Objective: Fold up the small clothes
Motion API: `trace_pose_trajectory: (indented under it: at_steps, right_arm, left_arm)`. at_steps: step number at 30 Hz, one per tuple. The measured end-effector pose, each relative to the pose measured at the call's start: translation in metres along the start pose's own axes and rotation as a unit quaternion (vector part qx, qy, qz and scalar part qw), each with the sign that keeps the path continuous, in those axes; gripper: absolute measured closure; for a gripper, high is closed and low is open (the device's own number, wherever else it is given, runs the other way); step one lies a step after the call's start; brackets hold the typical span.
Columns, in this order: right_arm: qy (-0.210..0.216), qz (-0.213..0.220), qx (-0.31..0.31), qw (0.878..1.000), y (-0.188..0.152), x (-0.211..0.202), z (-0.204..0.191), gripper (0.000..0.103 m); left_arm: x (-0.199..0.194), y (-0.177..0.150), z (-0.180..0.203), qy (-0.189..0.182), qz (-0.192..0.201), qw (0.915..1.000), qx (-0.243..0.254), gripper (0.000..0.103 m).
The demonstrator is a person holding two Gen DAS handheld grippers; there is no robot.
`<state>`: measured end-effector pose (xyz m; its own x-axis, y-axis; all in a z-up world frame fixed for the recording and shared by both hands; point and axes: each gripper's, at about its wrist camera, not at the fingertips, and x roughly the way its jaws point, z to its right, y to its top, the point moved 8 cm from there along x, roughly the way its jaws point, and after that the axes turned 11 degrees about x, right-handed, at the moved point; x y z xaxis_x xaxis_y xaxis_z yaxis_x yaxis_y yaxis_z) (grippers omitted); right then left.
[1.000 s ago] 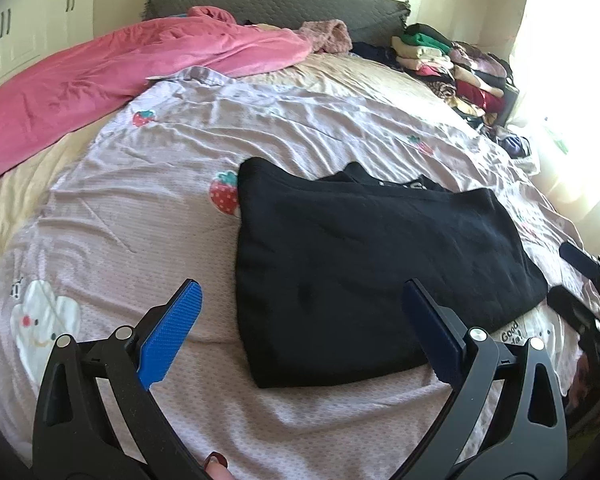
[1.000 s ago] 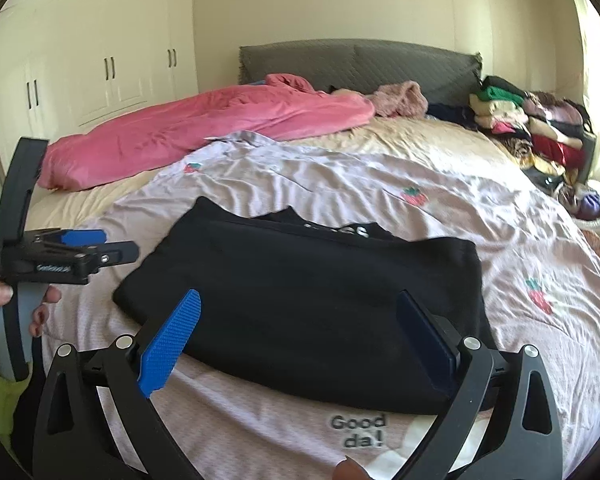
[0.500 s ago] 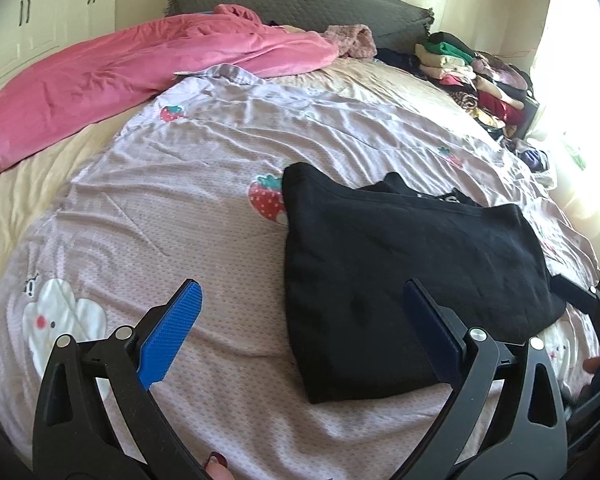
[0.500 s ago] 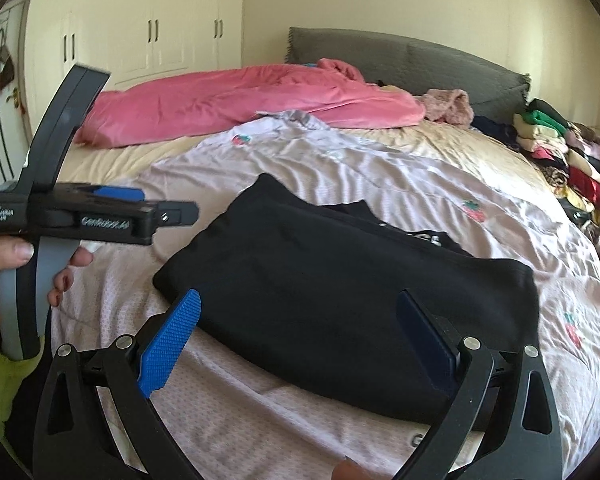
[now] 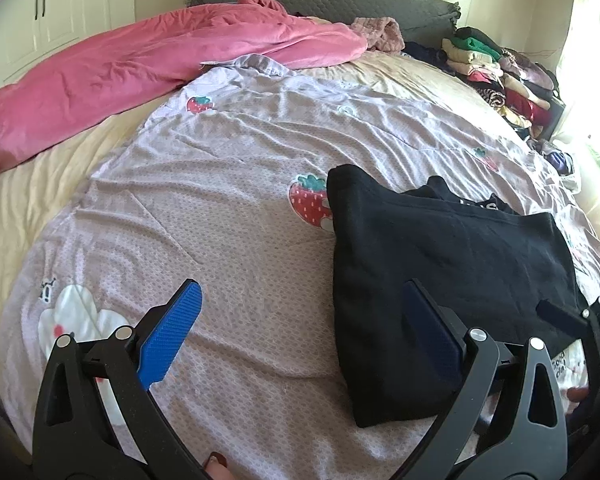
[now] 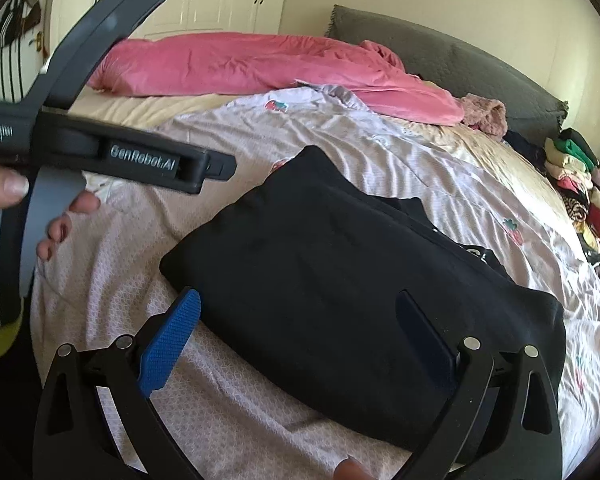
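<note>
Left wrist view: the left gripper (image 5: 300, 336) stands spread over the lilac sheet (image 5: 220, 220), the folded black garment (image 5: 440, 280) lying partly behind its right finger. Right wrist view: the right gripper (image 6: 300, 336) is spread, empty, above the garment's (image 6: 340, 280) near edge, which its frame partly hides.

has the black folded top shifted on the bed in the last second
No. The black folded top still has its far left corner touching the strawberry print on the lilac sheet; only the cameras swung left.
</note>
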<state>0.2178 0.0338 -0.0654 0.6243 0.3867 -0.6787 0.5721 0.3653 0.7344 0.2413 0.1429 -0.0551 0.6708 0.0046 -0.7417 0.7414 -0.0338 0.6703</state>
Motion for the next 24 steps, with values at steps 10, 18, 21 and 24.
trace_pose_trajectory:
  at_steps: [10, 18, 21, 24]
  right_arm:
    - [-0.02, -0.044, -0.031, 0.998, -0.026, 0.03, 0.001, 0.006]
    - [-0.043, -0.041, -0.063, 0.996, -0.037, 0.049, -0.003, 0.006]
    - [-0.05, -0.037, -0.067, 0.996, -0.033, 0.053, -0.003, 0.006]
    - [-0.056, -0.034, -0.077, 0.995, -0.03, 0.057, -0.005, 0.006]
  left_arm:
    - [0.018, 0.02, 0.001, -0.013, -0.019, 0.9997, 0.004, 0.01]
    - [0.05, 0.036, 0.017, -0.041, -0.051, 0.9977, 0.018, 0.01]
    - [0.063, 0.045, 0.016, -0.045, -0.062, 0.997, 0.009, 0.01]
    - [0.073, 0.053, 0.014, -0.047, -0.065, 0.9968, -0.004, 0.01]
